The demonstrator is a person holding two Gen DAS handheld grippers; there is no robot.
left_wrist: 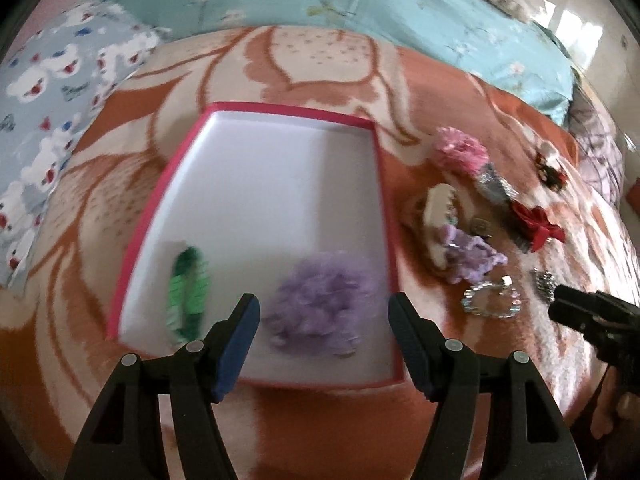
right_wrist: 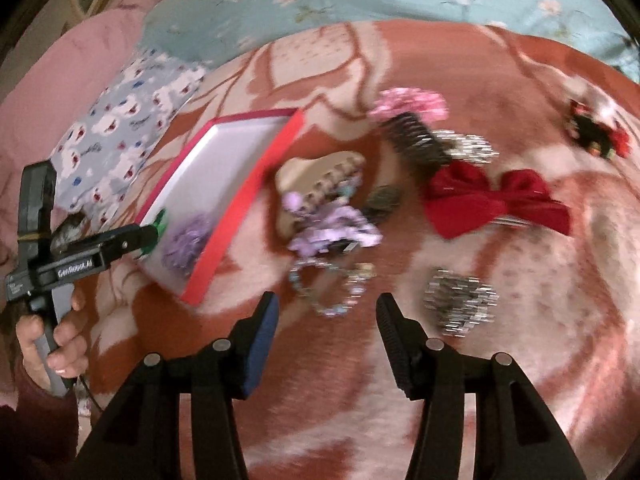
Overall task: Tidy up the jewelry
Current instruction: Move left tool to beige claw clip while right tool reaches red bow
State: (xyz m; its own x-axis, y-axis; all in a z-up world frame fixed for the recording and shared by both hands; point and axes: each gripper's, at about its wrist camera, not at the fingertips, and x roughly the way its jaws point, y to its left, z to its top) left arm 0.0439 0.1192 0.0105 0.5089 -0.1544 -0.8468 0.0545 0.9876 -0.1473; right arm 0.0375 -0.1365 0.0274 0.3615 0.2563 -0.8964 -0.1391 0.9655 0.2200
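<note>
A pink-rimmed white box (left_wrist: 384, 208) lies on the bed with a green clip (left_wrist: 188, 292) and a fluffy purple scrunchie (left_wrist: 320, 304) inside. My left gripper (left_wrist: 323, 304) hovers open over the box's near end, with nothing between its fingers. To the right of the box lie loose pieces: a beaded bracelet (right_wrist: 328, 292), a purple hair tie (right_wrist: 336, 228), a beige claw clip (right_wrist: 316, 172), a red bow (right_wrist: 496, 200) and a silver clip (right_wrist: 460, 304). My right gripper (right_wrist: 328, 300) hangs open and empty just above the bracelet.
A pink flower (right_wrist: 408, 106), a dark comb (right_wrist: 416, 140) and a red-and-black piece (right_wrist: 596, 132) lie farther back on the orange-and-cream blanket (right_wrist: 520, 360). Patterned pillows (left_wrist: 52, 120) and a teal quilt (left_wrist: 320, 0) border the far side. A hand (right_wrist: 52, 340) holds the left gripper's handle.
</note>
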